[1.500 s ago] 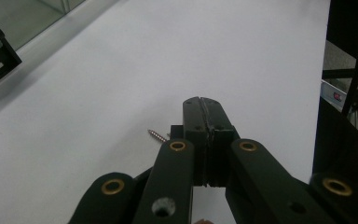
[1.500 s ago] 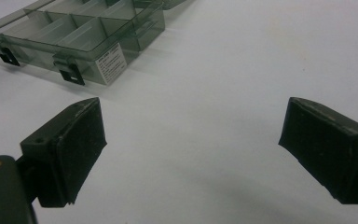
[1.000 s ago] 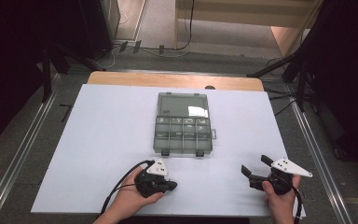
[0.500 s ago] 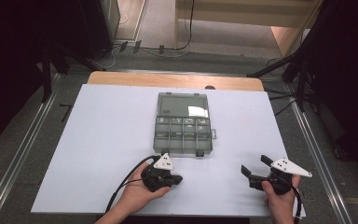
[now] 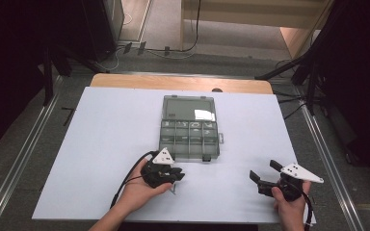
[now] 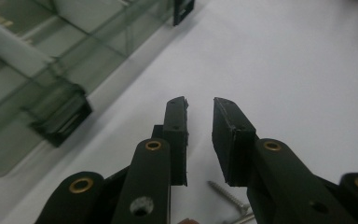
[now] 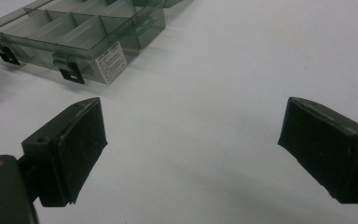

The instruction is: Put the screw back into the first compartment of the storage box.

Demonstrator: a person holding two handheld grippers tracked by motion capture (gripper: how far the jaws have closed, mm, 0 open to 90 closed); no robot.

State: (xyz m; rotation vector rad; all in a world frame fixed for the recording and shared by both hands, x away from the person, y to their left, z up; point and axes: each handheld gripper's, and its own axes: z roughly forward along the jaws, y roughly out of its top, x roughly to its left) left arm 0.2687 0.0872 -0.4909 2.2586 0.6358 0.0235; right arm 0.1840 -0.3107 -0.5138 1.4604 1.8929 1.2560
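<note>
A clear grey compartment box [image 5: 189, 127] lies shut in the middle of the white table, its latches toward me. My left gripper [image 5: 176, 174] rests low just in front of the box's near left corner. In the left gripper view its jaws [image 6: 200, 105] stand a narrow gap apart with nothing between them, and a small screw [image 6: 226, 193] lies on the table under them. The box's edge and a black latch [image 6: 58, 123] sit to their left. My right gripper [image 5: 262, 169] is held near the front right, wide open [image 7: 191, 121] and empty, pointing at the box [image 7: 74, 28].
The white table top [image 5: 101, 144] ends in a wooden strip [image 5: 183, 83] at the back. Metal rails [image 5: 29, 144] run along both sides on the floor, and dark stands [image 5: 313, 72] rise at the back right.
My left gripper has crept forward and a little right, toward the box's near edge. The right gripper has stayed put and open.
</note>
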